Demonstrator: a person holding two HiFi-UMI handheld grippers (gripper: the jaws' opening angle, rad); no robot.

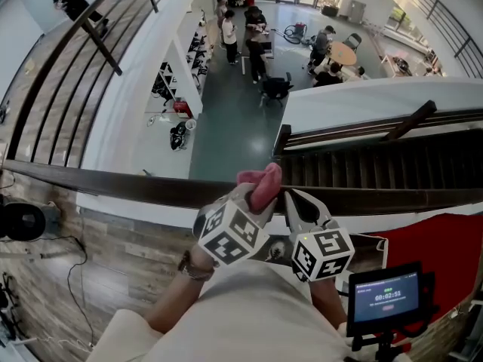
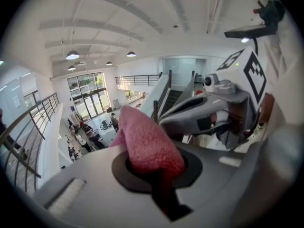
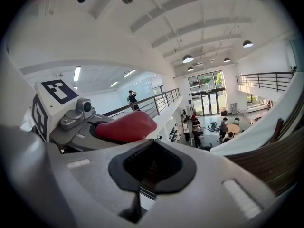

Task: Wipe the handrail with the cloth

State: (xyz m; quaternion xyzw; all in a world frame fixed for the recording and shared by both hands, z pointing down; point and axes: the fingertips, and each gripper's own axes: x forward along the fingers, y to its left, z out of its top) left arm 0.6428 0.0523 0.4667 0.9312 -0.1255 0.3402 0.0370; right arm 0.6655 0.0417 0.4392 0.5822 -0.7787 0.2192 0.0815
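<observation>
A dark wooden handrail runs across the head view above an open atrium. My left gripper is shut on a pink cloth, which sticks up just over the rail's top. In the left gripper view the cloth bulges out of the shut jaws of the left gripper. My right gripper sits close beside it on the right, at the rail. Its jaws are shut with nothing between them. The right gripper view shows the cloth to its left and the rail at lower right.
Beyond the rail is a long drop to a ground floor with people and a round table. A staircase descends at right. A small screen on a stand stands at lower right, a black round device and cables at left.
</observation>
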